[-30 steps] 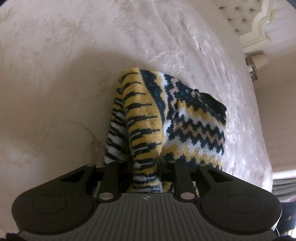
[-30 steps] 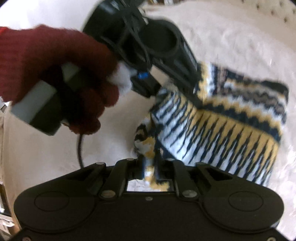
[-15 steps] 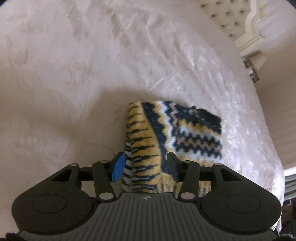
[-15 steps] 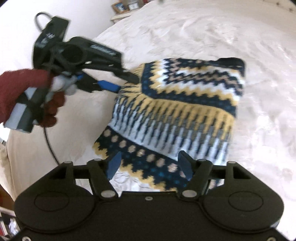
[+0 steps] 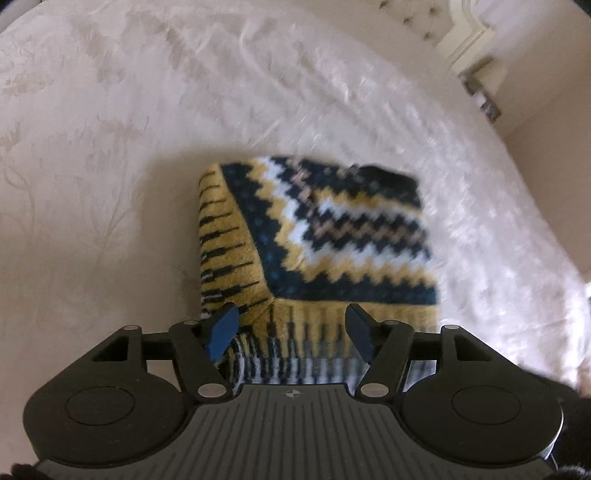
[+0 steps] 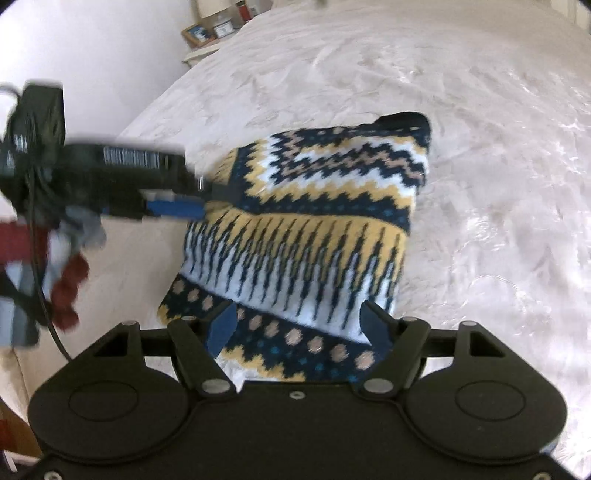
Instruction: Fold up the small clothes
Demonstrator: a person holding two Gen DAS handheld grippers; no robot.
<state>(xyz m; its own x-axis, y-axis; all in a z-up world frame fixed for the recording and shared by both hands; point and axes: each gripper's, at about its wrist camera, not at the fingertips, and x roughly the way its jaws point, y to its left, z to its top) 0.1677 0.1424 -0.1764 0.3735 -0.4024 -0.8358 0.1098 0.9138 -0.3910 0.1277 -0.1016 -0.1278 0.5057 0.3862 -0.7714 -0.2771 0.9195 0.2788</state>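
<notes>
A small knitted sweater point(image 5: 325, 236) with navy, yellow and white zigzag bands lies folded into a compact rectangle on the cream bedspread point(image 5: 147, 110). My left gripper point(image 5: 291, 332) is open and empty, its fingers just above the sweater's near edge. In the right wrist view the same sweater point(image 6: 314, 229) lies ahead, and my right gripper point(image 6: 299, 328) is open and empty over its dotted hem. The left gripper point(image 6: 199, 199) shows there too, at the sweater's left edge, held by a hand in a red glove point(image 6: 66, 288).
The bed's tufted headboard point(image 5: 436, 22) is at the far right in the left wrist view. A side table with picture frames point(image 6: 210, 33) stands beyond the bed's far corner. The bed edge runs along the left in the right wrist view.
Both grippers were shut on the sweater a second ago, then opened and let it drop. Both have drawn back a little, and the sweater now lies flat and folded.
</notes>
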